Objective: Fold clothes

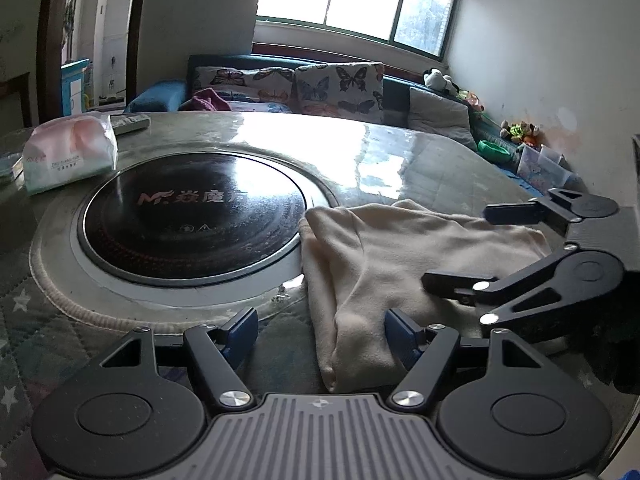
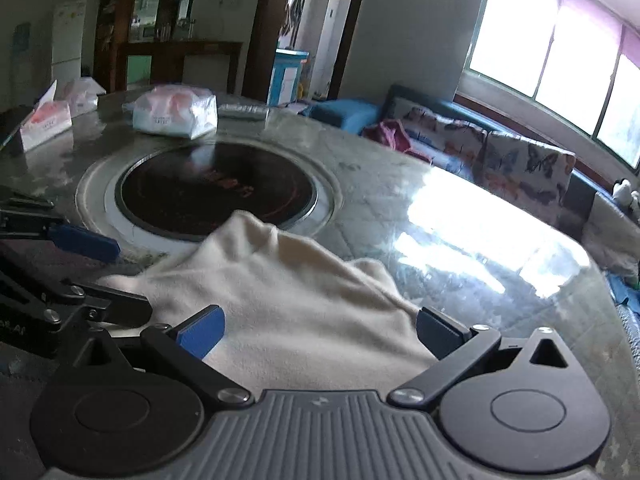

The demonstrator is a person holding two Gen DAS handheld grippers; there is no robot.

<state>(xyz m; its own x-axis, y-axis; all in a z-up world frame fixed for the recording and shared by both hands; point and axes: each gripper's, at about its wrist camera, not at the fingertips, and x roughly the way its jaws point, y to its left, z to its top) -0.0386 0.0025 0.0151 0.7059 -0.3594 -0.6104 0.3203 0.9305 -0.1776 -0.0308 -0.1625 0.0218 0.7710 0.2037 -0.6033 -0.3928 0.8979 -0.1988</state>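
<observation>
Grippers (image 1: pixel 320 334) (image 2: pixel 320 334) angled down over cloth (image 1: pixel 400 264)

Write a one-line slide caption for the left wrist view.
Open left gripper and right gripper over a crumpled cream fleece garment beside the round black cooktop.

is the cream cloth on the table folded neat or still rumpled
Rumpled. The cream cloth lies in a loose, uneven heap with ridges and a raised peak, its far corner overlapping the black round cooktop.
</observation>
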